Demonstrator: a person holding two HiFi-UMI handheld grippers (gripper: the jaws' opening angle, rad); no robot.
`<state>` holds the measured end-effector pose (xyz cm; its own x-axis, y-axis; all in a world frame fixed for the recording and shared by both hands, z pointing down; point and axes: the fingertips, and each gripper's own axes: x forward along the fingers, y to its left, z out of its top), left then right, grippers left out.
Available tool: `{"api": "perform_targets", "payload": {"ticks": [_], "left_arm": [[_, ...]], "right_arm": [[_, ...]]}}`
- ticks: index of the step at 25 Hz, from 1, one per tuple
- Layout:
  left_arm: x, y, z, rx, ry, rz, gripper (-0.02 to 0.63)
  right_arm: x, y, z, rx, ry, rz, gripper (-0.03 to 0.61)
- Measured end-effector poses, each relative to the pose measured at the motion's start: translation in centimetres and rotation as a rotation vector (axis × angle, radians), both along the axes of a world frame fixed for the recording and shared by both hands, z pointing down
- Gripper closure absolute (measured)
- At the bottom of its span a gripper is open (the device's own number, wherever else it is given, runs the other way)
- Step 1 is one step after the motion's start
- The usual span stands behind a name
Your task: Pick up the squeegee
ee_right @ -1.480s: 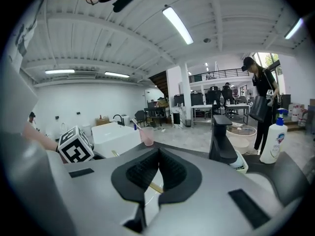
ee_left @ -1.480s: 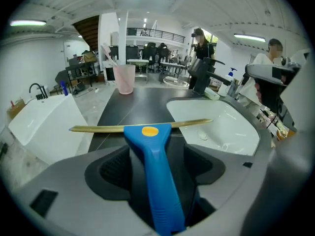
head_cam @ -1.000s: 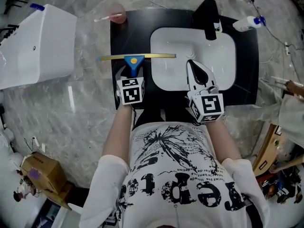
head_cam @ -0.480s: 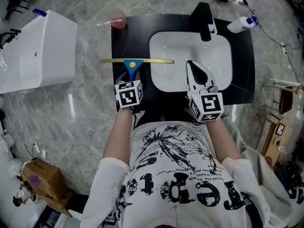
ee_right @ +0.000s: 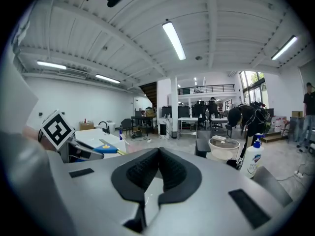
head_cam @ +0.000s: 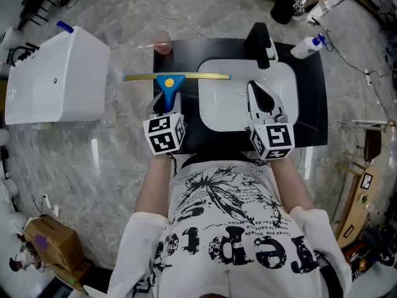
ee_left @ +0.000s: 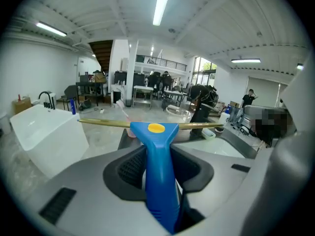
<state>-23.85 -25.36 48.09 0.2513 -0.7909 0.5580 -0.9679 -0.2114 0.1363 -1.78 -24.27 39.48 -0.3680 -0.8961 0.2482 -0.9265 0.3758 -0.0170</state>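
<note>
The squeegee (head_cam: 168,81) has a blue handle (ee_left: 160,171) and a long brass-coloured blade (ee_left: 108,123). My left gripper (head_cam: 166,103) is shut on the handle; its jaws have just been closing with the handle between them. The pads (ee_left: 129,168) press on both sides of it. The blade hangs crosswise above the left part of the black counter (head_cam: 313,104), lifted off it. My right gripper (head_cam: 257,93) hovers over the white sink basin (head_cam: 220,107), shut and holding nothing. The right gripper view (ee_right: 159,157) shows its pads together, with the squeegee (ee_right: 109,149) far left.
A black faucet (head_cam: 258,39) stands at the basin's far rim. A pink cup (head_cam: 162,44) with a toothbrush sits at the counter's far left corner. A soap bottle (head_cam: 306,47) lies at its far right. A white box-like tank (head_cam: 56,79) stands to the left.
The left gripper has risen with the squeegee in its jaws, lifting it off the counter. The right gripper has also risen a little above the basin.
</note>
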Motion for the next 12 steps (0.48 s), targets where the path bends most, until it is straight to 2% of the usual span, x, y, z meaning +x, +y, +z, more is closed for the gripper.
{"api": "perform_targets", "payload": {"ticks": [12], "left_arm": [[0.7,-2.4,-14.9,0.356,-0.044,0.035,0.465]], "right_arm": [[0.6,-1.4,-6.7,0.151,-0.017,-0.015,0.564]]}}
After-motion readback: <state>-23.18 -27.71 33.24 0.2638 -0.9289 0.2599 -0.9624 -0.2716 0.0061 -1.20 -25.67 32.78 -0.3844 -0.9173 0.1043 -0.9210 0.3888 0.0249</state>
